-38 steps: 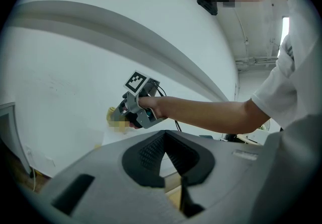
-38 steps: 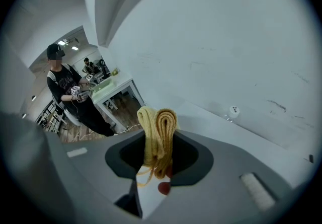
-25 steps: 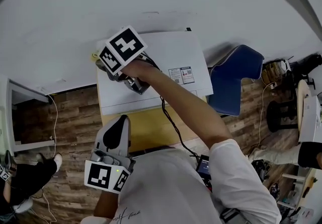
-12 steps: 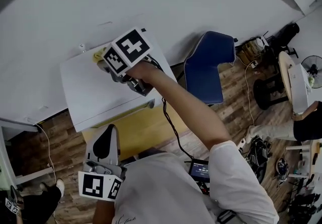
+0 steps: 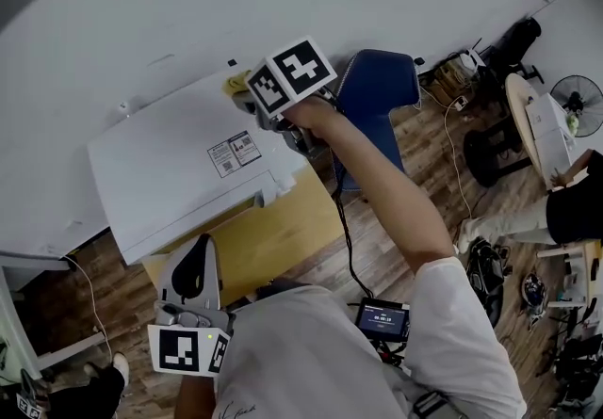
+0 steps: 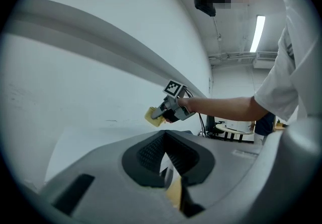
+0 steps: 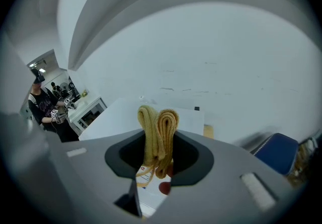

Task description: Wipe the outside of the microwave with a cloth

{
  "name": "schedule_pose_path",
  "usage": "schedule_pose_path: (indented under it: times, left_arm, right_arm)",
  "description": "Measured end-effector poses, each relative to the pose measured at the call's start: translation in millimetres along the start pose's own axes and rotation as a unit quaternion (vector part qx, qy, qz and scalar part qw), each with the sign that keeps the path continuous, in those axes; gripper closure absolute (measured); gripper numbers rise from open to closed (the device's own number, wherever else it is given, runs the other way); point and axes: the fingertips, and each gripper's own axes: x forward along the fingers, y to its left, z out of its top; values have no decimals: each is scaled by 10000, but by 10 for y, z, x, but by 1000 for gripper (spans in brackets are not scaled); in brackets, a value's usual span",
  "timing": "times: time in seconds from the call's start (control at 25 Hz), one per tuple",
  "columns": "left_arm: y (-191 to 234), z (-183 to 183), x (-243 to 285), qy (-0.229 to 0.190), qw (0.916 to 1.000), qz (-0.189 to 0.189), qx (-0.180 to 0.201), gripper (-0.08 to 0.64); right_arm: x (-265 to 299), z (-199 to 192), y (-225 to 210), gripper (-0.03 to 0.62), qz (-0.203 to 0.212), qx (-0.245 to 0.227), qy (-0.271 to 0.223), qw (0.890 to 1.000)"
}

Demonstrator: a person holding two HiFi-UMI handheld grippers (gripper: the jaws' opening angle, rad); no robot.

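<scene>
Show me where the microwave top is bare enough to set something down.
Bare: the microwave top from the label sticker across to its left edge by the wall. Crowded: the back right corner, where the right gripper holds the yellow cloth.

Looks like a lab or test workroom. Plain white walls, wood-look floor (image 5: 443,153), tube light (image 6: 259,33) with bare pipes on the ceiling. Blue chair (image 5: 377,88), standing fan (image 5: 577,104), round desk (image 5: 532,125). White microwave (image 5: 179,172) sits on a small yellow desk (image 5: 273,238). Second person (image 7: 43,104) at back holds marker-tagged devices.
</scene>
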Motion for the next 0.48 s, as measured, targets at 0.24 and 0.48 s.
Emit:
schedule_pose_path:
  times: [0.24,0.48]
  left_arm:
    - [-97,-84,135,112,9999,-38,8,563]
    - [-137,-133,244,190,9998,15,-11,563]
  right_arm:
    - [-92,-232,-439,463,-281,193,153,9993]
    - [-32,-431,-670,462,-463,11,488,9977]
